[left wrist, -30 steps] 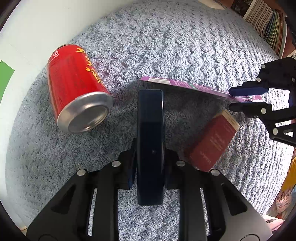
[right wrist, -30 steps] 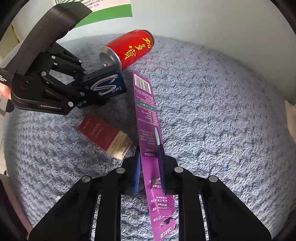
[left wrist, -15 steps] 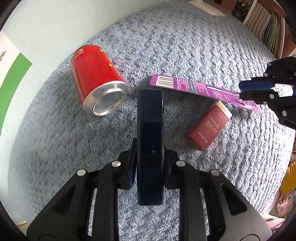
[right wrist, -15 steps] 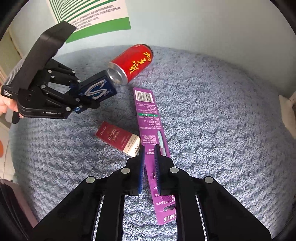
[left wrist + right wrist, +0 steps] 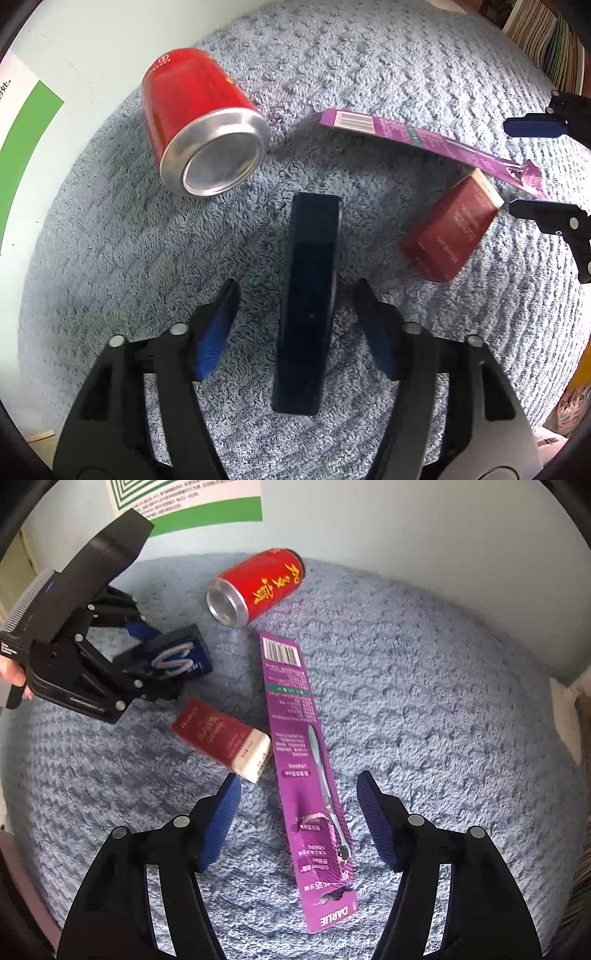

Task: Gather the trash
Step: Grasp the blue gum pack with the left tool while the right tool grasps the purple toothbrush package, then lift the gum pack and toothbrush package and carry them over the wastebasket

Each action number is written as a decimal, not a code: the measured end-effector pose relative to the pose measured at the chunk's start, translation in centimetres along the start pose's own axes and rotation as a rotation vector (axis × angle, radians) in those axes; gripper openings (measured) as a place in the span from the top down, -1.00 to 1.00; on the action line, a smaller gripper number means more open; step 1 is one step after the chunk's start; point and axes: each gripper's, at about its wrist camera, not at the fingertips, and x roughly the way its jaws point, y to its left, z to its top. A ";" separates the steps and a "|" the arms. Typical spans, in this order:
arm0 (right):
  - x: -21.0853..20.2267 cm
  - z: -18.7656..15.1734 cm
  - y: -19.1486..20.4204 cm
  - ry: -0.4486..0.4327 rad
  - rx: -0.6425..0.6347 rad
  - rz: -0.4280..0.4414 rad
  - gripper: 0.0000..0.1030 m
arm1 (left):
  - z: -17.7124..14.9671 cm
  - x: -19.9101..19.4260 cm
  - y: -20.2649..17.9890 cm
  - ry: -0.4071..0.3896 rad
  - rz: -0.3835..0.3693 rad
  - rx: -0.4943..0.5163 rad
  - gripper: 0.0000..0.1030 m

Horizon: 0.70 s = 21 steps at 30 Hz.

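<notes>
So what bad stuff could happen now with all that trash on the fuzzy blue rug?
1. The red can lies on its side, so a nudge might send it rolling toward the wall.
2. The left gripper is opening around the dark blue box, which looks tilted with nothing pressing on it; it may tip or land badly.
3. The right gripper is opening over the flat purple toothbrush pack, which could be hard to pinch again off the rug.

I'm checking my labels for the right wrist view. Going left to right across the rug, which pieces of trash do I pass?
Dark blue box → maroon box → red can → purple toothbrush pack.
</notes>
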 end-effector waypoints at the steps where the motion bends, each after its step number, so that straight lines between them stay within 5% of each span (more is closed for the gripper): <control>1: 0.3 -0.1 -0.2 0.008 0.005 0.001 -0.28 | -0.3 0.3 0.0 0.006 -0.002 0.001 -0.26; 8: 2.1 0.6 -0.7 0.002 0.020 -0.001 -0.21 | 0.0 1.3 0.7 0.000 -0.054 -0.035 -0.32; 11: 3.1 1.1 -1.4 0.029 0.029 0.011 0.48 | 0.3 1.7 1.7 -0.001 -0.074 -0.036 -0.18; 16: 3.0 2.0 -1.2 0.023 0.024 0.019 0.66 | 1.7 0.8 0.5 -0.006 -0.098 -0.017 0.61; 21: 1.3 1.7 -1.7 0.008 0.069 0.040 0.74 | 2.1 0.1 -0.2 -0.023 -0.087 0.002 0.61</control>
